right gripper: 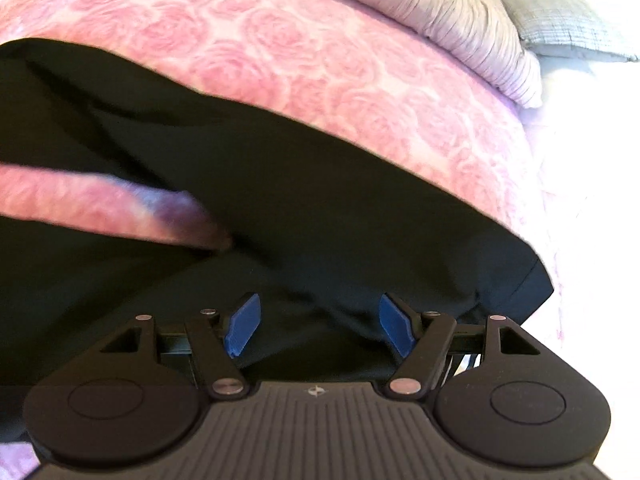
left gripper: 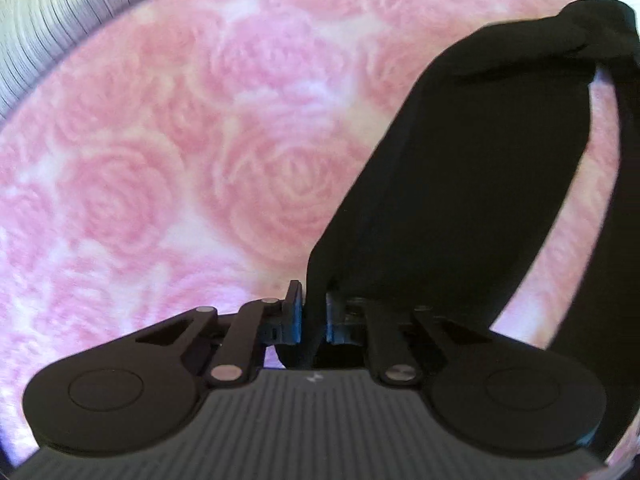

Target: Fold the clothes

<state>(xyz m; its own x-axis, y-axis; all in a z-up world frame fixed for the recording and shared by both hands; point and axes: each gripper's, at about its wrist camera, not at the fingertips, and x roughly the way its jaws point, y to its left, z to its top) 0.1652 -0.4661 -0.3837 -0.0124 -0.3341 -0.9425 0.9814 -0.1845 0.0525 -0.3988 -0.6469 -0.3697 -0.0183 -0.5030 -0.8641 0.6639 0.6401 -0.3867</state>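
While the left gripper (left gripper: 310, 314) pinches the black cloth (left gripper: 460, 184) at the frame's lower middle, the right gripper (right gripper: 320, 330) gapes wide — holding nothing. It looks like mid-fold on the pink blanket (right gripper: 320, 52); next, the right one should grab the cloth's near edge.

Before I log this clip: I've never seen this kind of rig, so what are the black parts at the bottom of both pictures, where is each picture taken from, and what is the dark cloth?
Each picture comes from a fisheye camera mounted on a hand-held two-finger tool, looking forward along its fingers. No robot arm is involved; a person carries one tool in each hand. The black linkages with blue pads at the bottom are the tools themselves.

In the left wrist view, the left tool is shut on a black garment, which stretches up and away from it above a pink rose-patterned blanket.

In the right wrist view, the right tool is open, its blue pads wide apart above the same garment, which is spread on the blanket. A pleated pillow lies beyond.
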